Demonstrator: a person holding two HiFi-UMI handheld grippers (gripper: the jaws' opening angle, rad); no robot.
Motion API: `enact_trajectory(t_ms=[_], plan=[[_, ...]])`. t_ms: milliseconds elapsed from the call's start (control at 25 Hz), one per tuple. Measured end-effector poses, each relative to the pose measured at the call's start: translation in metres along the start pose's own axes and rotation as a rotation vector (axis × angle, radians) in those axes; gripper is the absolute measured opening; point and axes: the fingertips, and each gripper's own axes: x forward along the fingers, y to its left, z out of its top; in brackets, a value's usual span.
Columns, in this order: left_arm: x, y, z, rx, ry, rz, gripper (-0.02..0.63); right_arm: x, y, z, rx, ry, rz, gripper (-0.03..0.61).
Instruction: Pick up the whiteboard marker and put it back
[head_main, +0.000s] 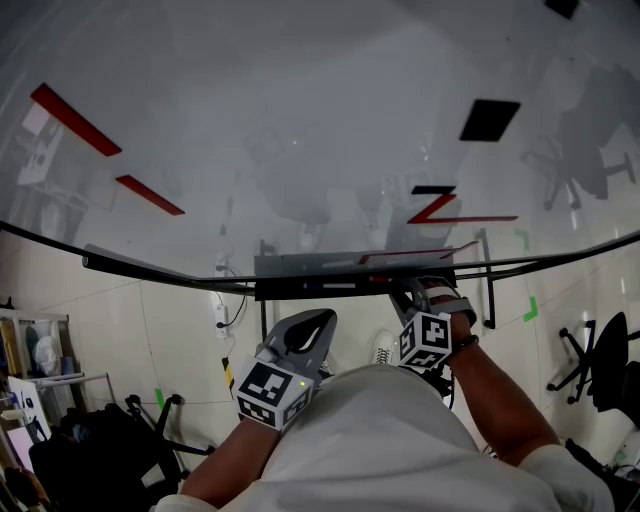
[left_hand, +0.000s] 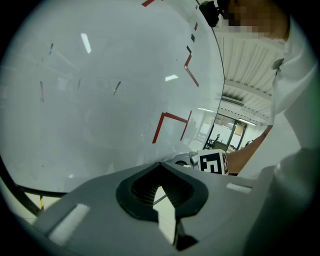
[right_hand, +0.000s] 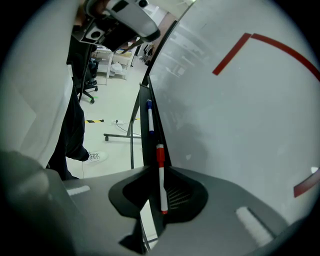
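A white whiteboard marker with a red cap (right_hand: 161, 175) lies along the whiteboard's tray (right_hand: 145, 125), and my right gripper (right_hand: 156, 200) is shut on it. In the head view that gripper (head_main: 418, 292) reaches up to the tray (head_main: 300, 266) under the whiteboard (head_main: 300, 120), hiding the marker. Farther along the tray rests a second marker with a blue cap (right_hand: 149, 117). My left gripper (head_main: 308, 328) hangs lower, below the tray and apart from it. Its jaws are shut with nothing between them (left_hand: 160, 192).
Red lines are drawn on the whiteboard (right_hand: 280, 47). The board's wheeled stand (right_hand: 120, 135) is on the tiled floor. An office chair (head_main: 600, 370) is at the right, with a shelf (head_main: 40, 360) and dark bags (head_main: 90, 440) at the left. The person's white shoe (right_hand: 94, 157) is near the stand.
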Motion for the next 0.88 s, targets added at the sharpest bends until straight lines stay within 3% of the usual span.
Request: enact_trajectory(t_ms=[560, 680, 880], plan=[[0.0, -0.004, 0.001, 0.004, -0.005, -0.003, 0.017, -0.009, -0.003, 0.003, 0.028, -0.018, -0.017, 0.04], [-0.001, -0.003, 0.0, 0.003, -0.002, 0.001, 0.017, -0.014, 0.0, 0.005, 0.119, -0.043, 0.017, 0.002], [-0.001, -0.001, -0.001, -0.004, 0.003, 0.008, 0.017, -0.029, 0.001, 0.013, 0.359, -0.123, 0.068, 0.002]])
